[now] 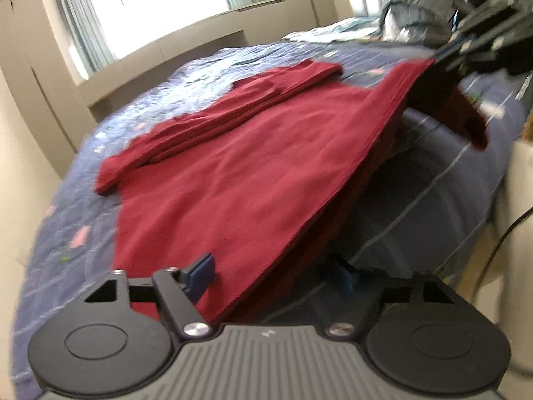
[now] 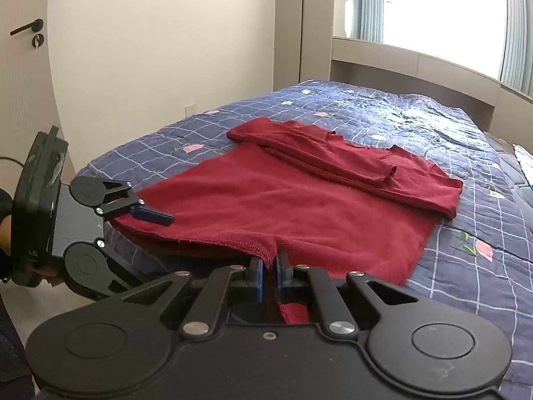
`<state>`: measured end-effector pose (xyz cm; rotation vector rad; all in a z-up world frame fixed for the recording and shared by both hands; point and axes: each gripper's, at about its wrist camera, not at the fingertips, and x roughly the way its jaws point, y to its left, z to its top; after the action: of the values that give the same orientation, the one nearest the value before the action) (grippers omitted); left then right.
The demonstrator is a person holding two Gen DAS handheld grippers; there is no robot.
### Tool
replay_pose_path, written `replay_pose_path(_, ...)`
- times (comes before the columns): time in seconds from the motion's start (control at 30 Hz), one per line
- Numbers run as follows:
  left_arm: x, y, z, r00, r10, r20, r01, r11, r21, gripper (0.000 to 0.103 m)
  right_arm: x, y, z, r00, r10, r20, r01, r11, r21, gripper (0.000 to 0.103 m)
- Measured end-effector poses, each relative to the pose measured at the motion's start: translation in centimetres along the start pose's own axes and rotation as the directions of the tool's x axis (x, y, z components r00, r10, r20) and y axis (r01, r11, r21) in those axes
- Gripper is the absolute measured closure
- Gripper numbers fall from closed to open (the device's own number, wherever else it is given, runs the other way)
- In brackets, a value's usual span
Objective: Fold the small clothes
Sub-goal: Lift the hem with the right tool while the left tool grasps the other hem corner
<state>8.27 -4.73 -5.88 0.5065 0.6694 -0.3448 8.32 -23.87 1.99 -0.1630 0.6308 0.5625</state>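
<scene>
A dark red sweater [image 2: 299, 200] lies on the bed [image 2: 433, 126] over a blue checked quilt, its sleeves [image 2: 333, 160] folded across the upper body. The right tongs [image 2: 269, 271] are pinched narrow on the bottom hem, lifting it — the left tongs [image 2: 146, 215] straddle the hem's other corner with jaws set wide, one blue pad on top of the cloth, one beneath.

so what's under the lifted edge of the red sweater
Under the raised hem of the dark red knit sweater, only the navy checked floral quilt shows. Further in is shadowed; where the sweater lies flat, it hides whatever is beneath.
</scene>
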Motion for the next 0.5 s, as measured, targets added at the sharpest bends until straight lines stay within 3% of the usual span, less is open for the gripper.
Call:
replay_pose_path(0.17,-0.5,1.8,-1.9,0.992,0.127,-0.02,-0.126,0.992,0.024,0.06,-0.4,0.5,-1.0,1.0,-0.013,-0.019,0.013,1.0,-0.02,0.096)
replay_pose_path(0.27,-0.5,2.8,-2.5,0.984,0.171,-0.04,-0.169,0.984,0.046,0.063,0.0,0.8,-1.9,0.999,-0.033,-0.039,0.031,0.998,-0.051,0.096)
replay_pose_path(0.33,-0.6,3.4,-3.1,0.982,0.18,-0.049,-0.177,0.982,0.068,0.078,0.5,1.3,-2.6,0.997,-0.052,-0.058,0.047,0.995,-0.089,0.096)
replay_pose_path(0.37,-0.7,3.4,-3.2,0.983,0.176,-0.051,-0.171,0.982,0.08,0.094,0.7,1.6,-3.0,0.996,-0.065,-0.066,0.057,0.992,-0.115,0.096)
replay_pose_path(0.5,-1.3,3.6,-3.1,0.988,0.153,-0.009,-0.15,0.978,0.142,0.1,1.6,2.7,-4.3,0.992,-0.086,-0.098,0.066,0.979,-0.194,0.096)
